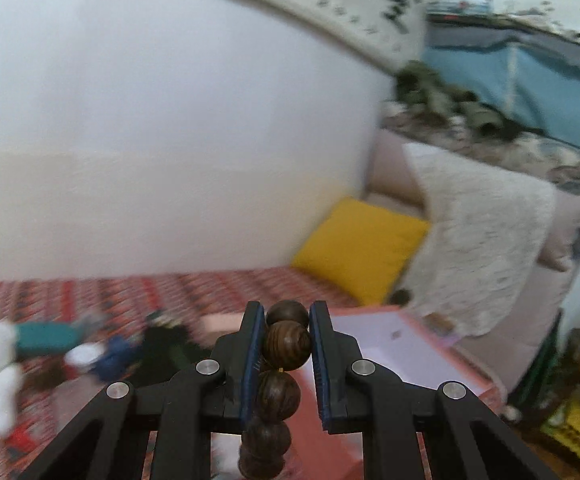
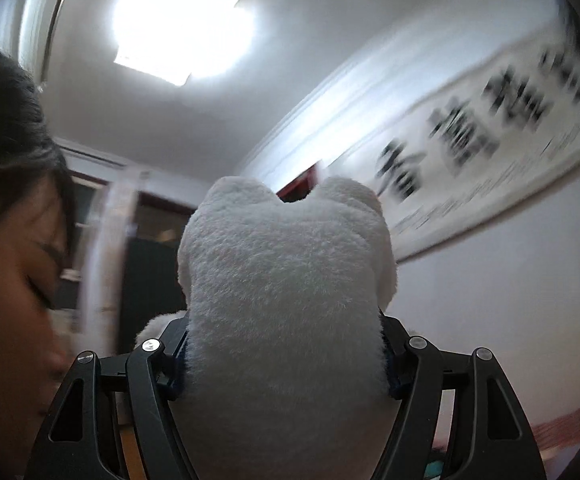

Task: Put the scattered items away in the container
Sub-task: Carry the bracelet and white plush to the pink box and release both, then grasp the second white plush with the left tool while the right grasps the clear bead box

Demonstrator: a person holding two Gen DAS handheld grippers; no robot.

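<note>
1 bead string (image 1: 281, 364) w/ 6 beads, 1 white plush (image 2: 285, 280), 1 pink box (image 1: 406, 352), 1 yellow cushion (image 1: 360, 248).

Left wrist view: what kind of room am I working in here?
Most likely a home living room: a pale sofa holds a square yellow cushion and a white knitted throw, and a long framed calligraphy scroll hangs on the wall.

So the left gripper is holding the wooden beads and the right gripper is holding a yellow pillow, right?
Not quite. The left gripper does hold the wooden beads, but the right gripper is closed on a fluffy white stuffed toy, as the right wrist view shows. The yellow pillow lies untouched by the wall, seen in the left wrist view.
</note>
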